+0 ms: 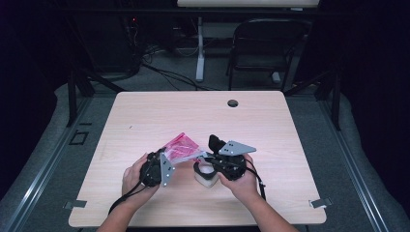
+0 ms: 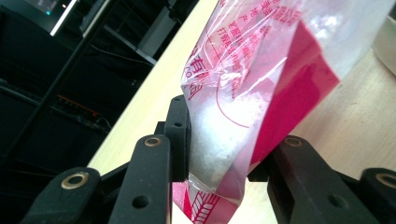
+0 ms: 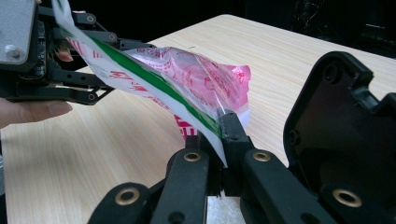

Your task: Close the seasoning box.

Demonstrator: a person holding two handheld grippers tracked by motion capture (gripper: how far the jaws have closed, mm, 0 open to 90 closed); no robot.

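I see a clear plastic bag (image 1: 181,147) printed in red, with white grains inside, stretched above the table (image 1: 145,116) toward its near edge, beside a white cup (image 1: 205,175). The wooden table stands in a dark room with a chair (image 1: 263,46) beyond. My left gripper (image 2: 224,154) clamps the bag's filled body partway closed, and my right gripper (image 3: 215,135) is pinched shut on its green-striped edge.

Pale wooden table (image 1: 145,121), white cup (image 1: 205,175) standing on it
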